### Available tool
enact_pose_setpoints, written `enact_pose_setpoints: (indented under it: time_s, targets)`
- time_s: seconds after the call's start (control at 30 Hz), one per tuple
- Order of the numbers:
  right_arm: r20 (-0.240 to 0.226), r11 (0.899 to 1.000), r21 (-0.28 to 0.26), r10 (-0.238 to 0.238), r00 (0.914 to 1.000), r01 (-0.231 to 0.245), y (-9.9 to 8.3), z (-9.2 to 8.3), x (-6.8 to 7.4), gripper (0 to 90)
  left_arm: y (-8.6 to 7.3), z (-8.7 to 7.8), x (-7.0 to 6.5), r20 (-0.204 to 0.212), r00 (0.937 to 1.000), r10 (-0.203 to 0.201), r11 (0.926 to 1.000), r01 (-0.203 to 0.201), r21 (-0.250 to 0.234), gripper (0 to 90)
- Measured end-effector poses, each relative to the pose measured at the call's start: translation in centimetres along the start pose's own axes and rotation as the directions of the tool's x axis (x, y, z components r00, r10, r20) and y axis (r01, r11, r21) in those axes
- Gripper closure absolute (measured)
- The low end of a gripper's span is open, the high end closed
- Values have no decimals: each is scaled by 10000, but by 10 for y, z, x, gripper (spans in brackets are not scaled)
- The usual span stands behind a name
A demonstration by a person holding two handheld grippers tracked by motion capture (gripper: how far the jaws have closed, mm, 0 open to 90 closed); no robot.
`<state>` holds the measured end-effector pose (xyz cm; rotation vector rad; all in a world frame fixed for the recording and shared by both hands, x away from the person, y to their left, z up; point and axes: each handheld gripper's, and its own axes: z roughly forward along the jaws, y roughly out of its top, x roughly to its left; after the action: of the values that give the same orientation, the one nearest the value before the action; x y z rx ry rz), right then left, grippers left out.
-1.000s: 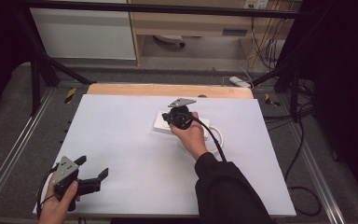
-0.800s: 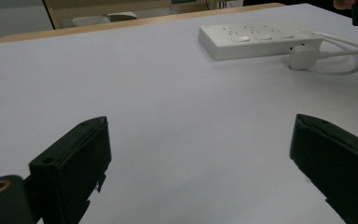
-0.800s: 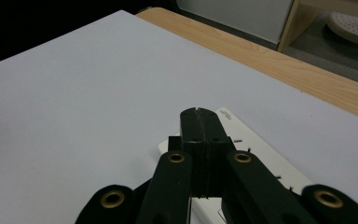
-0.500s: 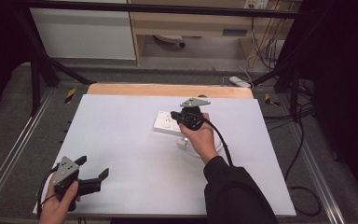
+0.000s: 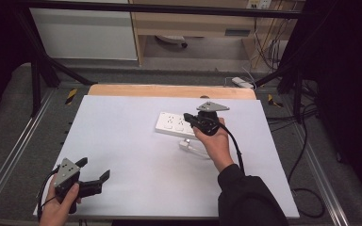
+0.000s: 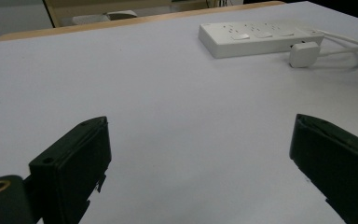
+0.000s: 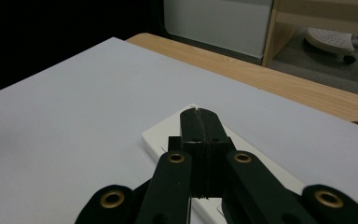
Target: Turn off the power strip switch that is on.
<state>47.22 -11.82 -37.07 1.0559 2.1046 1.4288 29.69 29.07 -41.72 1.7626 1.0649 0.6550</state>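
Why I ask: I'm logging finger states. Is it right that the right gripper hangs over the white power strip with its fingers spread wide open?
Not quite. The right gripper does hang over the white power strip, but its fingers are pressed shut with nothing between them, as the right gripper view shows.

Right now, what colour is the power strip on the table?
White; the power strip shows best in the left gripper view, beside its white plug.
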Motion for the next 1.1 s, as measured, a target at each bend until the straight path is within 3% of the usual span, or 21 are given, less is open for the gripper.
enact_pose_setpoints:
  time_s: [0.2,0.4,0.9,1.1]
  targets:
    - [284,9999,-148,39,9996,-34,-5,-13,-7,883,0,0,0,-23,10000,12,10000,-12,5,51]
    - [307,9989,-412,252,9992,-239,-9,-31,-12,767,-2,-1,0,-67,9999,-83,10000,83,16,51]
    - [894,9933,-1000,661,9938,-571,-8,-66,-14,225,-1,-1,0,-70,10000,-64,10000,64,30,51]
    - [1083,9920,-1155,635,9921,-508,-9,-85,-17,77,-1,-2,0,-98,9999,-81,10000,81,-17,51]
